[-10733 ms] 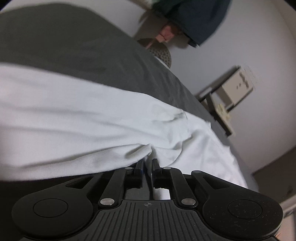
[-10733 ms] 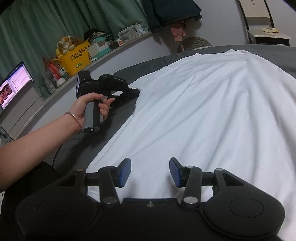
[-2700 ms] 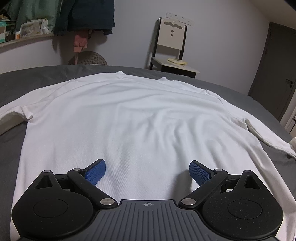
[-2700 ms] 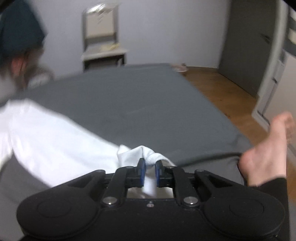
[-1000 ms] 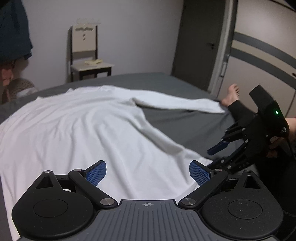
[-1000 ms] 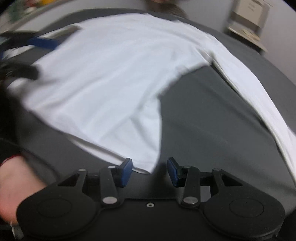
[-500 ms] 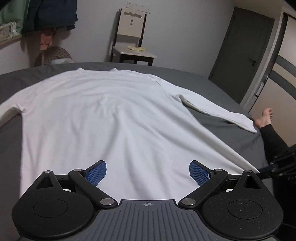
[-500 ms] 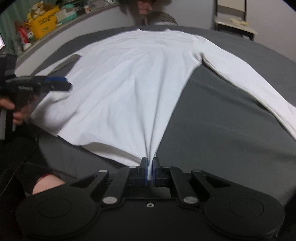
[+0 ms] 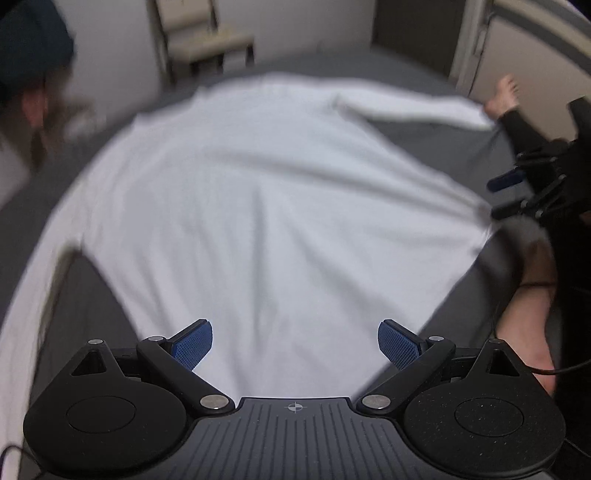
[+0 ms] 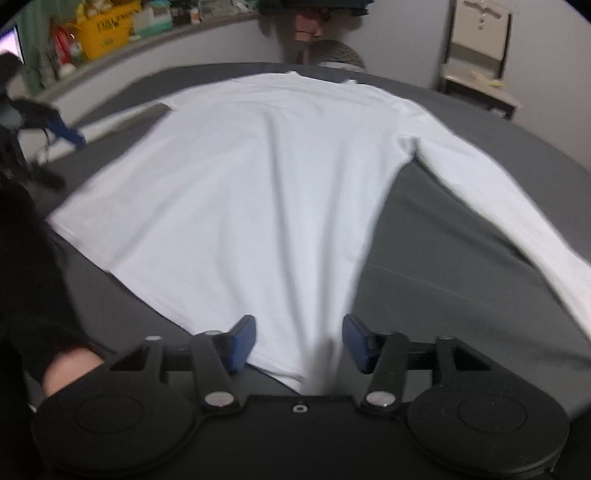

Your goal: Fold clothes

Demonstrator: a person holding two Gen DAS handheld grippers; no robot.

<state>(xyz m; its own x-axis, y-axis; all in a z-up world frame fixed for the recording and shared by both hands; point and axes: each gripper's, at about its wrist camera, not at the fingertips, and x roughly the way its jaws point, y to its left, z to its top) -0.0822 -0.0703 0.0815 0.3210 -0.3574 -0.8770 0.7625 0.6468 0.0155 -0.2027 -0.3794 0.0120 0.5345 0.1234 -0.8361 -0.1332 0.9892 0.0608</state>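
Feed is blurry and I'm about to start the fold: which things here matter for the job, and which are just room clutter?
Job:
- white long-sleeved shirt, spread flat
- grey bed beneath it
- left hand-held gripper, open
- right hand-held gripper, open, hem corner lying between its pads

Lying about:
- chair
- yellow box on the ledge
- dark hanging garment

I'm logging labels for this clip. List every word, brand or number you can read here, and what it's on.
Yellow box on the ledge: dark lettering across its front, too blurred to read.
Other items on the ledge: any print is too small and blurred to read.
Screen at the far left edge: lit, nothing legible.
Shirt, left gripper, right gripper: no text visible.
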